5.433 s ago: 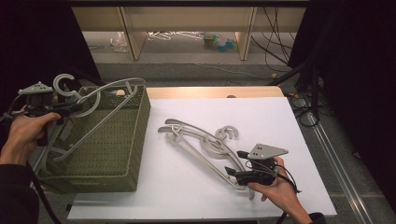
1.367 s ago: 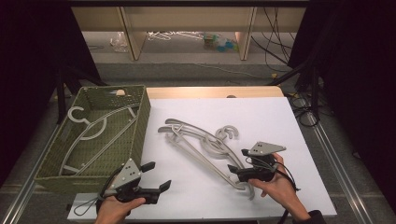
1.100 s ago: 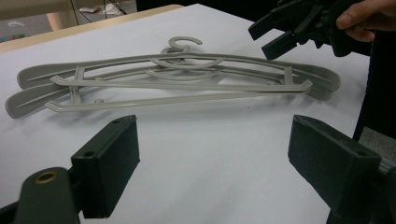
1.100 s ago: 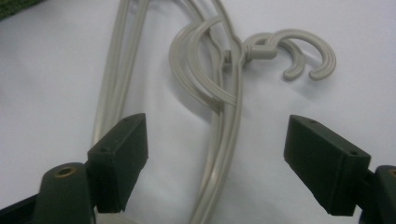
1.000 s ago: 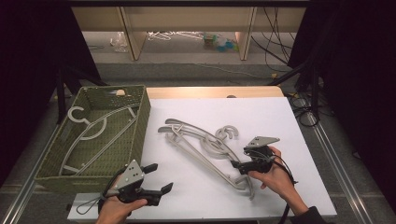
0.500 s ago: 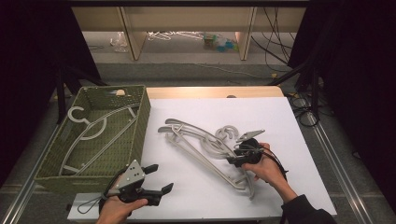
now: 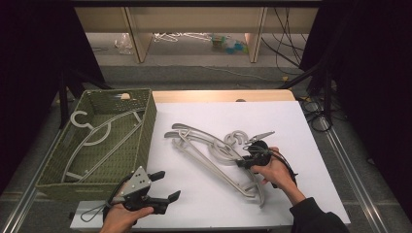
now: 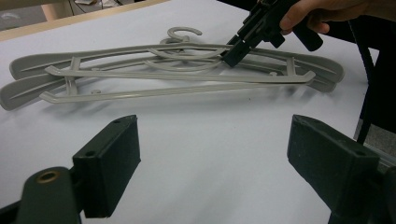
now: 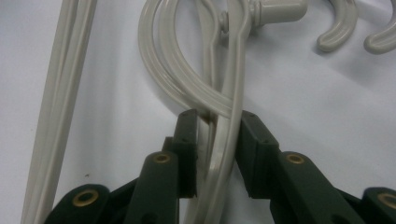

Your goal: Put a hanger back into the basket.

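Your right gripper (image 7: pixel 241 163) has just been closing, and its jaws now pinch the grey plastic of the hangers (image 7: pixel 214 155) on the white table (image 7: pixel 301 126), close below their hooks. Two hangers lie stacked there, to the right of the green basket (image 7: pixel 145 121); whether the jaws take one or both, you cannot tell from these views. In the right gripper view the pads (image 9: pixel 187 154) press a bar of the stack (image 9: pixel 219 154) from both sides. A third hanger (image 7: pixel 92 141) lies inside the basket. Your left gripper (image 7: pixel 165 187) hangs just in front of the basket's near corner, jaws wide apart and holding nothing.
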Demonstrator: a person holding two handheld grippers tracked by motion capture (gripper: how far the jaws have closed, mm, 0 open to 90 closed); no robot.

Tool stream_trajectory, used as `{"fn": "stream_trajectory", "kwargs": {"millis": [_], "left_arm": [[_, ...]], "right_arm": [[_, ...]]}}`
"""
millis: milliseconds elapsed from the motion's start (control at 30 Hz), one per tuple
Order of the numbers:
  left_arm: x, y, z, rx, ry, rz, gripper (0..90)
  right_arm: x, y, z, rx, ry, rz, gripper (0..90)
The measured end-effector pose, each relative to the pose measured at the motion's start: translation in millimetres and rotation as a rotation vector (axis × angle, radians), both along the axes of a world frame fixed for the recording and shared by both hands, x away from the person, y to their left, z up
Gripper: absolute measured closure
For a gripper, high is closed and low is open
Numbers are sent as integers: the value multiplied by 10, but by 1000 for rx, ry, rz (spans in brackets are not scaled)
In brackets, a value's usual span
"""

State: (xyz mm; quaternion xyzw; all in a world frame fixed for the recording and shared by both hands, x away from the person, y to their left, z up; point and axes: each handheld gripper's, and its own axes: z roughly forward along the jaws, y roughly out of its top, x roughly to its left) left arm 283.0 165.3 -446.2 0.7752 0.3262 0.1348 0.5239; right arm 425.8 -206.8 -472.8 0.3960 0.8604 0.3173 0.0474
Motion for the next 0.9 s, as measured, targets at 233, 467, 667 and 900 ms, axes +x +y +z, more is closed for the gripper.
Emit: {"fn": "stream_trajectory", "kwargs": {"millis": [233,467,667,900], "left_arm": [[6,4,1,3,-4,-6,172],[7,8,0,6,-3,-3,174],[9,2,-7,0,2,-11,174],[11,9,-3,11,2,-7,174]], "right_arm": [[-12,10,10,7,-25,-9,752],[-34,-26,129,26,-30,-56,780],[-32,-64,182,52,-83,-89,815],[-52,-73,244,82,-108,-95,819]]}}
